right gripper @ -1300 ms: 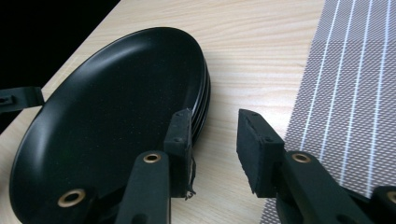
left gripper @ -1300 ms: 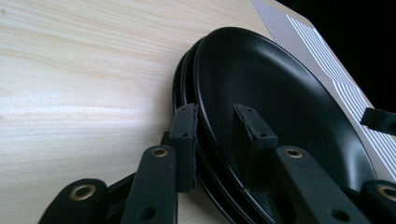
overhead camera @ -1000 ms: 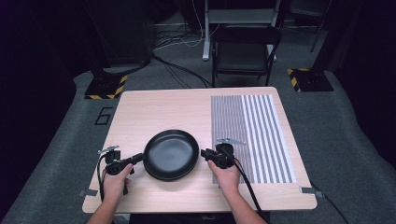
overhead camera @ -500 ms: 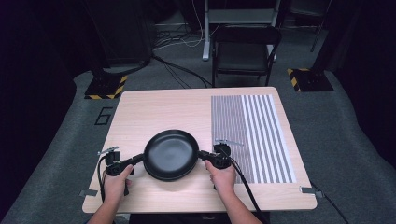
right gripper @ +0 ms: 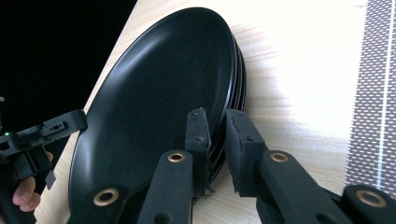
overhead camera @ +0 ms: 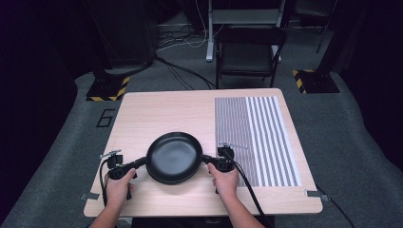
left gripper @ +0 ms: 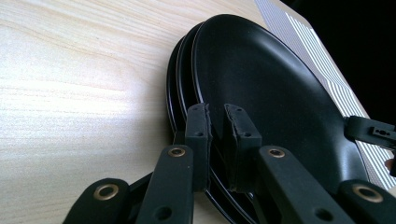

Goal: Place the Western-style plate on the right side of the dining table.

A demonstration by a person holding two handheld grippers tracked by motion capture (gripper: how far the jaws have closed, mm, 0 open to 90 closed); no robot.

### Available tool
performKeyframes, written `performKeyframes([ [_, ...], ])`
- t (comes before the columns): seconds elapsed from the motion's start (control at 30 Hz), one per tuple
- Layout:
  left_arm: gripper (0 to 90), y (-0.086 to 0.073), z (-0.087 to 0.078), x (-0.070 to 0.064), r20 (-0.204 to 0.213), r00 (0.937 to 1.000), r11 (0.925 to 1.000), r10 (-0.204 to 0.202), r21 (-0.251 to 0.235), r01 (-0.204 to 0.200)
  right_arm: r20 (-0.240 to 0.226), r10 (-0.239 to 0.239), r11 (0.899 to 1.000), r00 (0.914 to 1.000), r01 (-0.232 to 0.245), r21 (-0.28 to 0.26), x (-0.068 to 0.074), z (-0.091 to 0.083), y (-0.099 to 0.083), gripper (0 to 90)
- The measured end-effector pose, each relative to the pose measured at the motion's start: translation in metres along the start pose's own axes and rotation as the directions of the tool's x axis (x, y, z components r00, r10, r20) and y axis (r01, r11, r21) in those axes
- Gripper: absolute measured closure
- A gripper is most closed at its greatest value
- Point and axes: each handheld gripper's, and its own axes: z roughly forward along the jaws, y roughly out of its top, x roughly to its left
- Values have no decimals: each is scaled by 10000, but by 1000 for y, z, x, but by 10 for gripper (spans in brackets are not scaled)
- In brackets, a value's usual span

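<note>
A stack of black plates (overhead camera: pixel 173 156) lies on the wooden table (overhead camera: pixel 166 114) near its front edge. My left gripper (overhead camera: pixel 142 162) meets the stack's left rim, and my right gripper (overhead camera: pixel 204 158) meets its right rim. In the left gripper view the left gripper (left gripper: pixel 217 109) is shut on the rim of the plates (left gripper: pixel 261 79), one jaw over the top face, and three stacked rims show beside it. The right gripper (right gripper: pixel 215 114) pinches the opposite rim of the plates (right gripper: pixel 163 84) the same way. I cannot tell how many plates sit between each pair of jaws.
A grey striped mat (overhead camera: pixel 256 137) covers the right part of the table, just behind the right gripper. Bare wood lies beyond the plates. A dark chair (overhead camera: pixel 247 52) stands past the far edge. Cables trail from both grippers over the front edge.
The right gripper has slid a little left onto the plates' rim. The left gripper and the plates have hardly moved.
</note>
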Motion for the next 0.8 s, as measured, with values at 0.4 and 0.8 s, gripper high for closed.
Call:
performKeyframes([
  [0.4,806,0,4,-8,-256,9995,9999,160,23,-159,-84,416,9991,9991,-417,-76,-4,-2,4,812],
  [0.8,808,4,7,-17,-911,9958,9995,-130,272,156,115,484,9988,9988,-485,71,-4,0,5,788],
])
